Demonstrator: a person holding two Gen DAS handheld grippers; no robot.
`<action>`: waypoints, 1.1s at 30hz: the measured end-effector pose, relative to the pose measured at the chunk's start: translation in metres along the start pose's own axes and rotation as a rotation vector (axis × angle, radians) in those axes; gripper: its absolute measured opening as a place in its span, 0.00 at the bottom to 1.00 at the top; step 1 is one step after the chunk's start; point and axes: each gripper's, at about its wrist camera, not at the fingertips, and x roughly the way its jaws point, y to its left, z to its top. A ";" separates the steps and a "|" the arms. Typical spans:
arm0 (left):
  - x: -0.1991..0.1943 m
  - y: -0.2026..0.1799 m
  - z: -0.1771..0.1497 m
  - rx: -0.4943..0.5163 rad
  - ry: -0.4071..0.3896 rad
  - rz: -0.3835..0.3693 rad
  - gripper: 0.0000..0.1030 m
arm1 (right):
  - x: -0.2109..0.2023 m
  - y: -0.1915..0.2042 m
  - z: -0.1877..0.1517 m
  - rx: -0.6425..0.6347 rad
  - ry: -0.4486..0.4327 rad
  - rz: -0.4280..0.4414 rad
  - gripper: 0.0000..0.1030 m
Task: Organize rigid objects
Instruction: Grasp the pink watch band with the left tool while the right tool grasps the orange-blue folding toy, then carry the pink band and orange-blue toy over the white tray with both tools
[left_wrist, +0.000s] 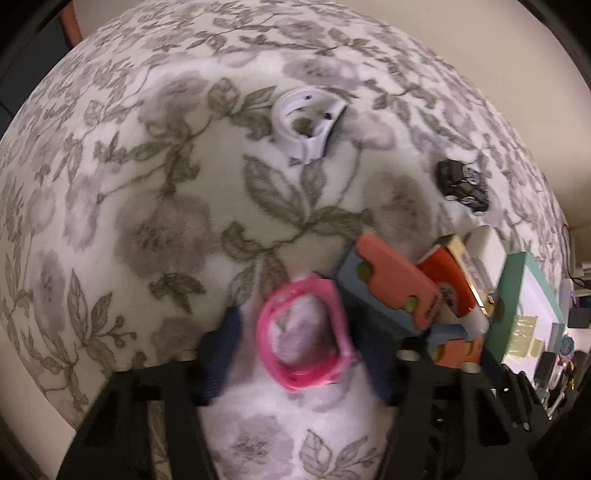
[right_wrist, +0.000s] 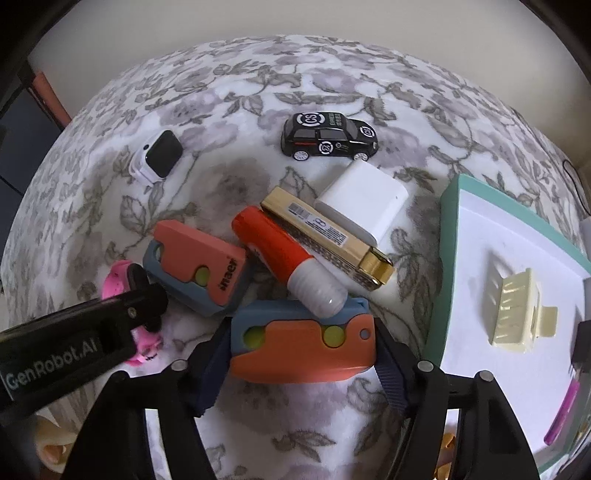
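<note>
Left gripper (left_wrist: 295, 343) spread around pink band (left_wrist: 303, 336), soft loop, slightly blurred. Right gripper (right_wrist: 303, 350) pinching orange-and-blue case (right_wrist: 301, 343) with 2 yellow-green dots.

The left wrist view is motion-blurred, smearing the pink band (left_wrist: 304, 338) and the writing on the glue stick (left_wrist: 448, 291). In the right wrist view, the left gripper (right_wrist: 147, 295) hides most of that band, and the frame edge crops the teal tray (right_wrist: 448, 258).

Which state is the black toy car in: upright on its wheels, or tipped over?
Upright: the black toy car rests on its wheels on the floral cloth, roof up.
</note>
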 end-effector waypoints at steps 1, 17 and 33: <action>-0.001 -0.002 -0.001 0.007 0.001 0.004 0.50 | 0.000 -0.003 0.000 0.007 0.002 0.005 0.71; -0.064 -0.013 0.005 0.017 -0.164 -0.008 0.50 | -0.069 -0.040 0.007 0.096 -0.100 0.064 0.71; -0.113 -0.084 -0.029 0.166 -0.289 -0.043 0.50 | -0.135 -0.121 -0.007 0.238 -0.184 -0.016 0.71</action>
